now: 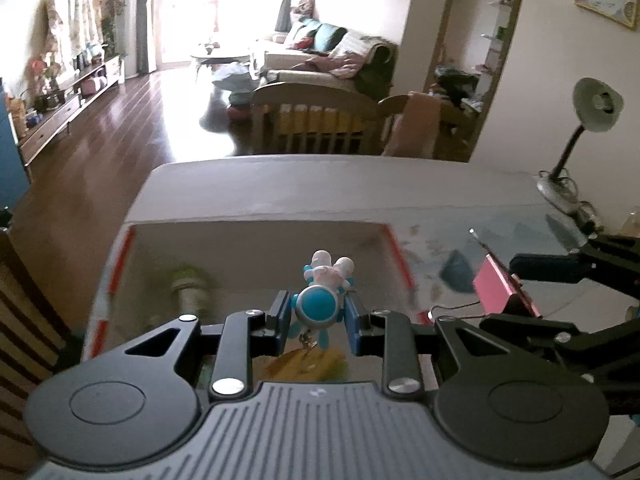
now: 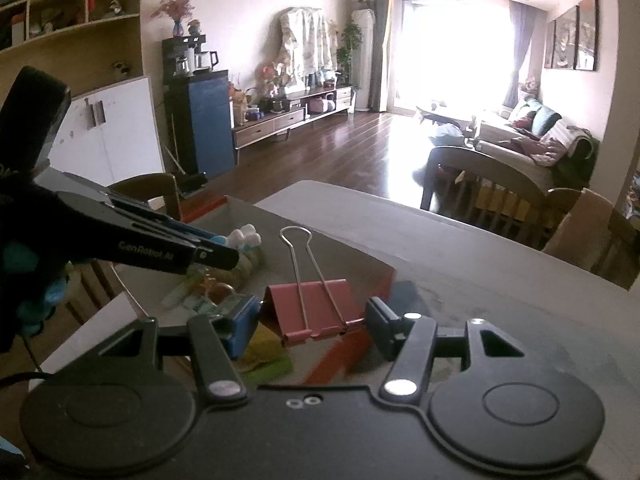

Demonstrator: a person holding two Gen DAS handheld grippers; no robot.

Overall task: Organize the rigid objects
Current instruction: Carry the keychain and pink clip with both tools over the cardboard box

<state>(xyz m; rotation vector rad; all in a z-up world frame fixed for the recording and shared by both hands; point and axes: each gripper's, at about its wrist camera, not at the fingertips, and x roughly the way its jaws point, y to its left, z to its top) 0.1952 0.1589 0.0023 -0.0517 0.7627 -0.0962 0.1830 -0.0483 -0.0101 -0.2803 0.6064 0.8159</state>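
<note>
Figurine (image 1: 320, 300) sits clamped between left gripper (image 1: 318, 312) jaws.

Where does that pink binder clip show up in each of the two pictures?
Left wrist view: binder clip at right of middle, held in the right gripper.
Right wrist view: binder clip at lower centre, between the fingers.
Shared landmark: the blue-and-white toy in the left gripper.

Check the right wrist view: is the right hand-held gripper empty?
No, the right hand-held gripper is shut on a pink binder clip, wire handles pointing up.
</note>
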